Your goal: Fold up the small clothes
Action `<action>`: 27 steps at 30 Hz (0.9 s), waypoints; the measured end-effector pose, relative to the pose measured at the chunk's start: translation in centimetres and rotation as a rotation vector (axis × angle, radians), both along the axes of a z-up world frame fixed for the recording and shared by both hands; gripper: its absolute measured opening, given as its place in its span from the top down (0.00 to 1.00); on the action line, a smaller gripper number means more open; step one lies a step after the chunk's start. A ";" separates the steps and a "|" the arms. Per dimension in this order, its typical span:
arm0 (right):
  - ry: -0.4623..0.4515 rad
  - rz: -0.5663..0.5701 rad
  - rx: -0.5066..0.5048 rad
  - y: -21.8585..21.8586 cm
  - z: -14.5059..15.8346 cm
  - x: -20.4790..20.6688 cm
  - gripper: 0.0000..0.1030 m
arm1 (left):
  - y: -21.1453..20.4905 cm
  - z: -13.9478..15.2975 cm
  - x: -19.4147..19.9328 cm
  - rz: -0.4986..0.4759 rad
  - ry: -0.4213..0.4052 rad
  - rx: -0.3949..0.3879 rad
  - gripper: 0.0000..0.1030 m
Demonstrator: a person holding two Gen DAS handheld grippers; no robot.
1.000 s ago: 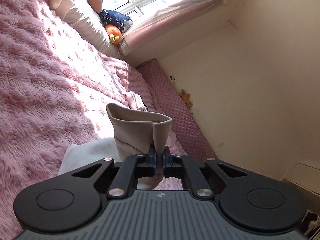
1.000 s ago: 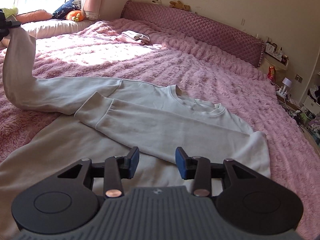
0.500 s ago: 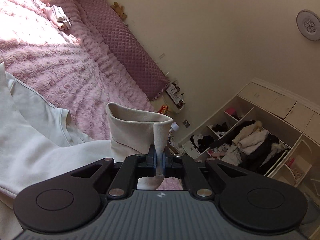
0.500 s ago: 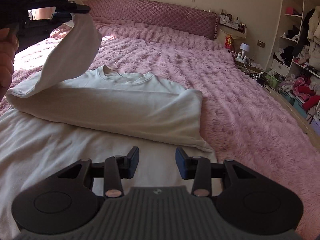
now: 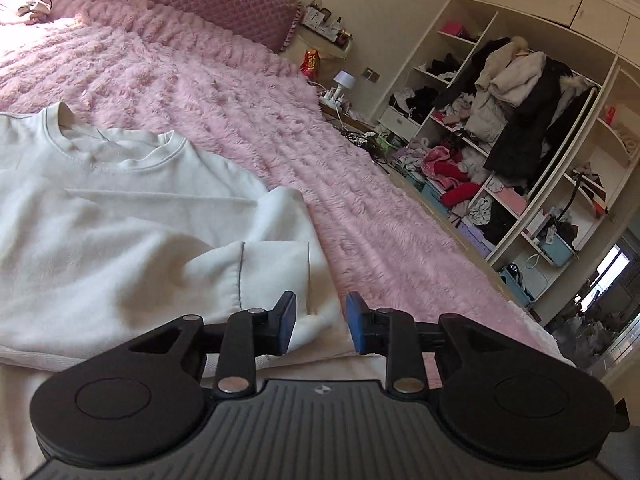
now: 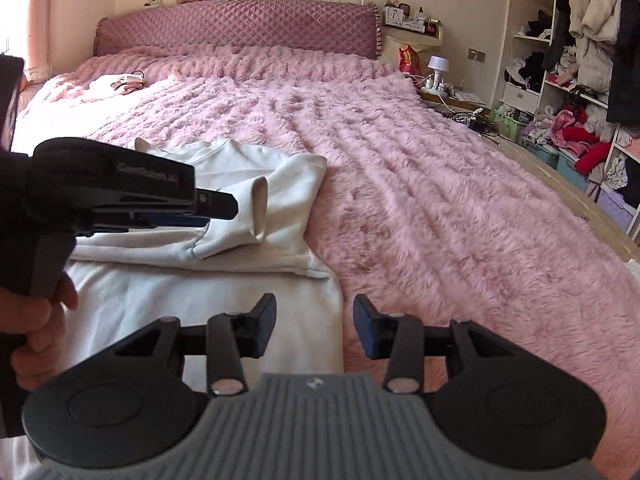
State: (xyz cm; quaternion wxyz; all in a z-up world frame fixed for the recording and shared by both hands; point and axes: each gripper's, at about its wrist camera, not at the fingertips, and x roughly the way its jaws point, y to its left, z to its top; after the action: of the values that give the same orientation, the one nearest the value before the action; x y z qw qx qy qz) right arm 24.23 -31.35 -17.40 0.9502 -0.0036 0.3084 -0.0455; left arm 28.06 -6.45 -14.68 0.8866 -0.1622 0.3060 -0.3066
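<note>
A white sweatshirt (image 5: 120, 208) lies flat on the pink fluffy bed cover (image 5: 380, 216), neck toward the headboard. One sleeve is folded across the chest, and its cuff (image 5: 272, 276) rests near the garment's right edge. My left gripper (image 5: 320, 322) hovers just behind that cuff with its jaws opening; the cuff's edge lies between the pads, not pressed. The right wrist view shows the left gripper (image 6: 212, 212) from the side, with the cuff (image 6: 258, 208) just past its tips. My right gripper (image 6: 315, 330) stands open over the right edge of the sweatshirt's lower body (image 6: 160, 296), holding nothing.
A hand (image 6: 40, 336) grips the left tool's handle. A small pile of clothes (image 6: 120, 82) lies far left near the quilted headboard (image 6: 240, 28). A bedside shelf with a lamp (image 6: 438, 68) and an open, cluttered wardrobe (image 5: 520, 140) stand to the right, past the bed's edge (image 6: 560, 184).
My left gripper swung right and down, carrying the sleeve cuff across the sweatshirt, then let go as its jaws parted. The right gripper shifted right along the lower body.
</note>
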 end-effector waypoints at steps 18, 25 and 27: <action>0.026 0.058 0.354 0.3 -1.0 14.5 0.44 | 24.2 1.3 -2.4 0.430 0.011 0.565 0.54; 0.035 0.070 0.292 1.1 -1.3 14.3 0.43 | 22.0 -0.1 -1.0 0.289 -0.106 0.787 0.54; 0.035 0.066 0.285 1.0 -1.4 14.2 0.43 | 20.9 -0.9 -0.5 0.239 -0.141 0.852 0.54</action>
State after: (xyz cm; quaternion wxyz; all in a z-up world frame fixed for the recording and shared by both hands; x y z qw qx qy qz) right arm 38.39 -30.30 -18.81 0.9365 0.1205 0.3281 0.0299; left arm 27.57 14.49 -15.58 0.9221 0.2046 0.3230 -0.0591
